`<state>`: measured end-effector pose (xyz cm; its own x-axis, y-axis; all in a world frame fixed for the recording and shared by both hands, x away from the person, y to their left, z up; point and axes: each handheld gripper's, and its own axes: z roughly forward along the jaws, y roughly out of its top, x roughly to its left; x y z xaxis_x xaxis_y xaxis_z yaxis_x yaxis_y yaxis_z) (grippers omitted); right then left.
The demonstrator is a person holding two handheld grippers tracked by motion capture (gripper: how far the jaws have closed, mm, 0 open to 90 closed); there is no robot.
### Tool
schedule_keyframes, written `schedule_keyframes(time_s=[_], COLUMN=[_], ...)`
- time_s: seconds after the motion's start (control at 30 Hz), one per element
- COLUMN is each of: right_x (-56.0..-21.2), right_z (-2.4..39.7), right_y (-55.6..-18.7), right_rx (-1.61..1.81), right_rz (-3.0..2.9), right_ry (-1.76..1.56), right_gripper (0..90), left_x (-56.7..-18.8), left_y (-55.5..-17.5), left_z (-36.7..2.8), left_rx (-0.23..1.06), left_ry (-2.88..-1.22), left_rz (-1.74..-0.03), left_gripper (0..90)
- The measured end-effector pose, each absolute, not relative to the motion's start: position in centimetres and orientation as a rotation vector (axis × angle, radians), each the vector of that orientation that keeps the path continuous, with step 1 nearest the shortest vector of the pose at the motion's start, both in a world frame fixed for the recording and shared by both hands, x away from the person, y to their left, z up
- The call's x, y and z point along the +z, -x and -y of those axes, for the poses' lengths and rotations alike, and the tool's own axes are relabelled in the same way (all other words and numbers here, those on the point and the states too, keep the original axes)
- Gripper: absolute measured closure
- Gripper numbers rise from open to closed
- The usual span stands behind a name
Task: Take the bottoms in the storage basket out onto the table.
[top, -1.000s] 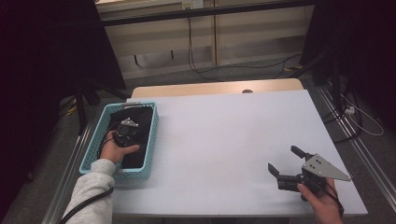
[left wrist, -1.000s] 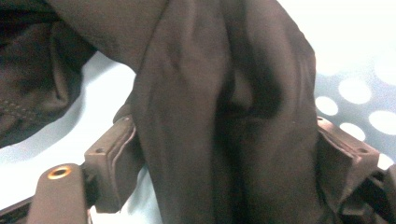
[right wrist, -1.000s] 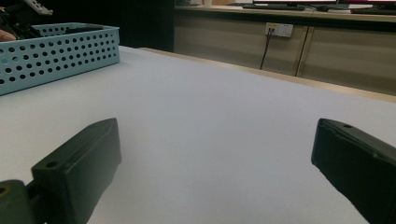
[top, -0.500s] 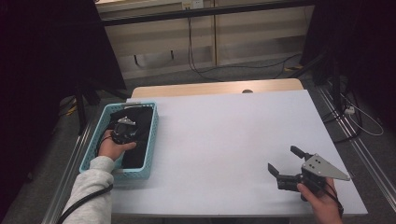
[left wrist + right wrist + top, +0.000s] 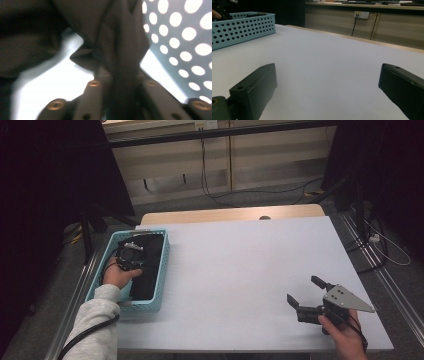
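Two claws work at one white surface (image 5: 240, 265), which carries a single light-blue perforated basket (image 5: 161, 285) at its left edge. One dark cloth (image 5: 150, 262) lies inside the basket, covering most of its floor; whether it is one piece or several folded together cannot be told. The left claw (image 5: 131, 256), held in a hand that enters on a grey sleeve (image 5: 95, 320), reaches down into the basket from its near end. Its jaws have just been closing, and in the left gripper view they stand nearly together with a bunched fold of the dark cloth (image 5: 120, 50) pinched between them, the basket's dotted wall (image 5: 185, 37) bright just beside it. The right claw (image 5: 306, 295), topped by a grey three-cornered plate (image 5: 345, 299), sits low over the near right corner of the surface, well apart from the basket. Its jaws are spread wide with nothing between them, and the right gripper view shows bare white surface (image 5: 332, 70) in the gap, the basket (image 5: 242, 28) far off to the left.
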<state>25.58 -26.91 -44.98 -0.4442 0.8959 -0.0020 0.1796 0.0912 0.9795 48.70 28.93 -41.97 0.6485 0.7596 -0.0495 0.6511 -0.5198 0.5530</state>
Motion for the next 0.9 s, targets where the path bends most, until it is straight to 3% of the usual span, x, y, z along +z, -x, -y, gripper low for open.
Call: schedule_keyframes(time_s=[0.17,0.5,0.67,0.8,0.83,0.9], right_x=[-45.0,-45.1,-45.2,-45.3,-45.3,-45.3], right_z=[26.9,26.8,27.0,27.0,27.0,26.9], right_y=[-25.7,-25.7,-25.8,-25.9,-26.0,-26.1], right_rx=[1.402,1.401,1.399,1.402,1.402,1.404], right_rz=[-1.720,-1.724,-1.718,-1.722,-1.724,-1.722], right_ry=[-1.070,-1.073,-1.084,-1.088,-1.089,-1.093], right_gripper=[0.8,0.8,0.8,0.8,0.8,0.8], left_x=[-40.0,-40.0,-39.8,-40.8,-41.4,-41.9], left_y=[-49.0,-50.1,-51.4,-52.2,-52.4,-52.8], left_z=[-30.7,-31.9,-32.6,-32.8,-32.7,-32.8], left_rx=[0.312,0.396,0.529,0.562,0.564,0.606], left_ry=[-2.262,-2.190,-2.137,-2.104,-2.103,-2.124], left_rz=[-1.152,-1.199,-1.230,-1.257,-1.258,-1.228], left_gripper=[82.3,82.6,82.6,81.2,75.3,74.5])
